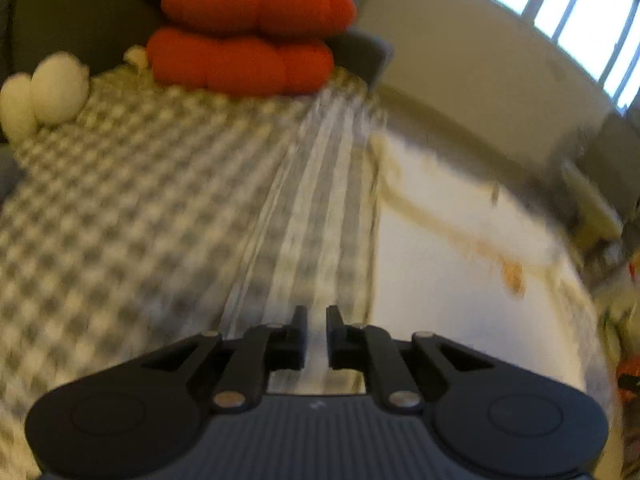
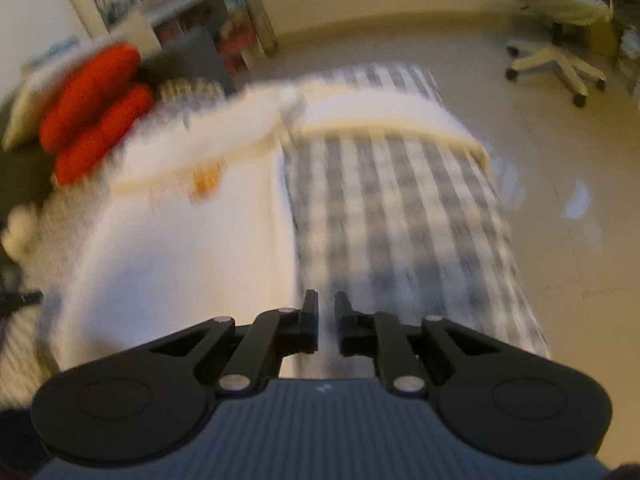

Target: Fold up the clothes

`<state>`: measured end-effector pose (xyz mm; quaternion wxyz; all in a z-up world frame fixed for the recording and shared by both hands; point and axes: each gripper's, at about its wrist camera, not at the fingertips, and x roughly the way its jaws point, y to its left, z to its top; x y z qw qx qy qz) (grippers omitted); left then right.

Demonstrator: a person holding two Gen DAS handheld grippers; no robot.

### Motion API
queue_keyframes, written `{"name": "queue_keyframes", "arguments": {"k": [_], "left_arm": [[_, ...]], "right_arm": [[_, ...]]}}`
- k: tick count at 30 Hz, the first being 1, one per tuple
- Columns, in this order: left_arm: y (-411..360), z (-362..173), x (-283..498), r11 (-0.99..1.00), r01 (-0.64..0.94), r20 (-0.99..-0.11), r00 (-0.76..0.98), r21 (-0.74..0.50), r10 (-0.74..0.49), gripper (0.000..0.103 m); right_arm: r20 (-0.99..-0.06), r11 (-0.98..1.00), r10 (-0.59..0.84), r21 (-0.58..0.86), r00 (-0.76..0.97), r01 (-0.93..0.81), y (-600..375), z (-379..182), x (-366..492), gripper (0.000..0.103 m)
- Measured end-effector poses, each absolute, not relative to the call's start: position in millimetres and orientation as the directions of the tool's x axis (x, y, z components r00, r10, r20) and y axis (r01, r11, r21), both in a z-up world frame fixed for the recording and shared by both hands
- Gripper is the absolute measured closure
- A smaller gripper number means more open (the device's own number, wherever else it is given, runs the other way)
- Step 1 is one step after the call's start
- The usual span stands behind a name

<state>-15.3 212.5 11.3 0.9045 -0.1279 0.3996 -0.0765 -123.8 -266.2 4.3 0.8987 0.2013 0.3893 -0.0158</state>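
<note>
Both views are blurred. A white garment (image 1: 460, 264) with cream trim and a small orange mark lies spread on a grey-and-white checked cover (image 1: 120, 208). My left gripper (image 1: 317, 316) hovers over the line where the garment's edge meets the cover, its jaws a narrow gap apart with nothing pinched between them. In the right wrist view the white garment (image 2: 180, 256) fills the left, and one part of it stretches across the far side of the checked cover (image 2: 400, 220). My right gripper (image 2: 326, 300) hangs above the garment's right edge, also slightly open and holding nothing.
Two orange cushions (image 1: 248, 28) are stacked at the far end of the cover, with white plush shapes (image 1: 44, 92) beside them. A shelf unit (image 2: 192, 12) stands behind. A white office chair (image 2: 560, 60) stands on the pale floor (image 2: 568, 280) to the right.
</note>
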Motion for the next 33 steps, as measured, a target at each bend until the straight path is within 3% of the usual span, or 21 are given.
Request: {"name": "queue_keyframes", "arguments": {"k": [4,8,16,19,21,24,29,33], "left_arm": [[186.7,51.5,31.4,0.948,0.027,-0.675,0.695,-0.318,-0.246,0.089],[145.8,77.3,78.3,0.958,0.022,-0.644,0.736,-0.287,-0.210,0.078],[119.1,47.5,160.9,0.947,-0.024,-0.664,0.719,-0.320,-0.206,0.076],[107.5,28.8,187.4,0.975,0.043,-0.685,0.706,-0.216,-0.183,0.075],[103.4,13.7,201.9,0.983,0.027,-0.710,0.688,-0.182,-0.150,0.075],[103.5,-8.0,213.4,0.969,0.044,-0.726,0.655,-0.242,-0.211,0.075],[94.9,-24.4,224.7,0.977,0.076,-0.727,0.657,-0.202,-0.201,0.077],[91.4,-32.9,223.8,0.977,0.089,-0.724,0.659,-0.192,-0.202,0.093]], "right_arm": [[-0.640,0.882,0.169,0.438,0.750,0.175,-265.0,32.4,-61.4,0.088],[-0.655,0.832,0.200,0.507,0.729,0.227,-268.6,32.8,6.6,0.088],[-0.690,0.685,0.084,0.564,0.719,0.461,-263.1,3.9,82.2,0.088],[-0.704,0.753,-0.002,0.467,0.710,0.464,-257.3,6.2,99.0,0.083],[-0.719,0.771,-0.023,0.429,0.695,0.470,-255.9,-0.2,106.0,0.071],[-0.743,0.802,-0.019,0.388,0.669,0.455,-252.7,-12.2,112.8,0.071],[-0.741,0.864,-0.103,0.265,0.663,0.429,-249.3,-9.3,115.2,0.071],[-0.773,0.906,-0.083,0.204,0.629,0.370,-241.9,-25.0,122.2,0.072]]}}
